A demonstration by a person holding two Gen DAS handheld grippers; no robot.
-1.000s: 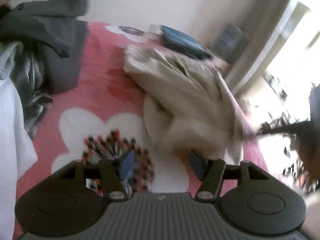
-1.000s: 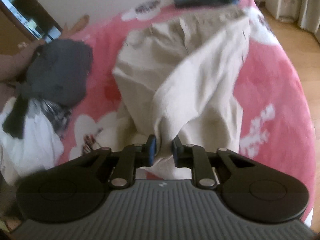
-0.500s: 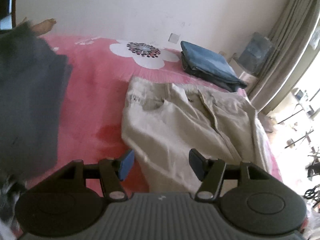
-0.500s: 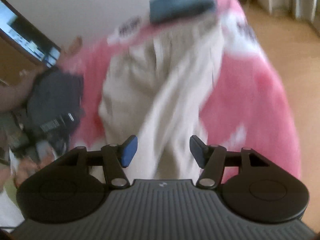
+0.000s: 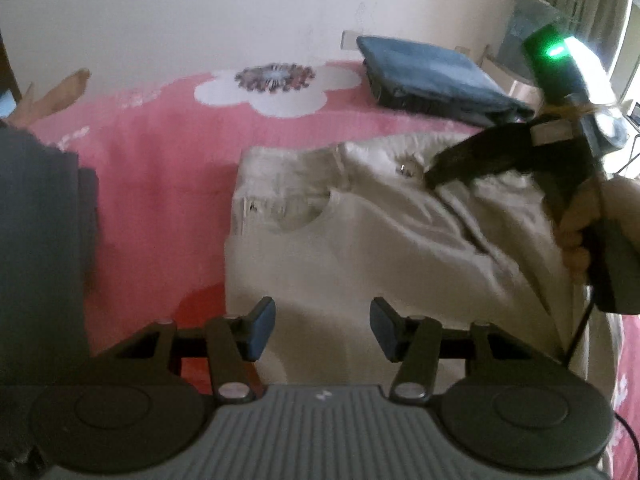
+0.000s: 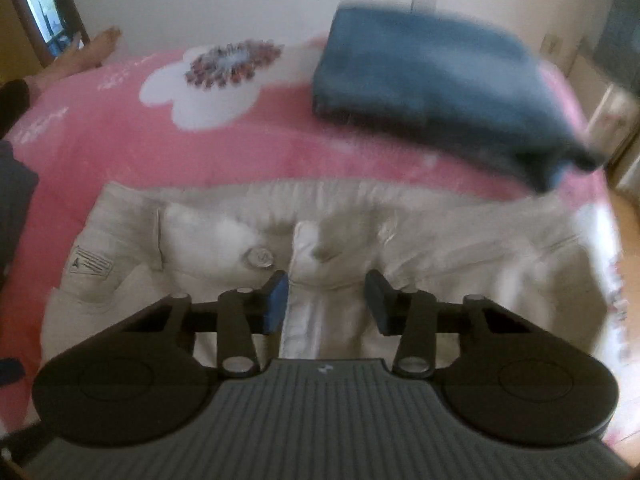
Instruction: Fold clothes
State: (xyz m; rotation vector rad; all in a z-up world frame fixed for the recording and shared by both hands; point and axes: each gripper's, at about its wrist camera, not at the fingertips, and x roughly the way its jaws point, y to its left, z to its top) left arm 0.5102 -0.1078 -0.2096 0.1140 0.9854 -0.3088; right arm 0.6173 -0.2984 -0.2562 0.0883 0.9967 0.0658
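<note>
Now, my right gripper point(image 6: 326, 300) has its jaws closing around the fly just under the waist button of the beige trousers point(image 6: 360, 240), though the pads do not press the cloth yet, and my left gripper point(image 5: 322, 330) has its jaws also closing, with nothing held, above the hip side of the same trousers, which lie spread on the pink bed cover point(image 5: 160, 152). I think the right jaws could pinch only the top layer at the fly, so the waist would twist and the fold would come out crooked. If I pull too far, the trousers may also push against the folded blue garment point(image 6: 432, 80) just behind the waistband and disturb it.
</note>
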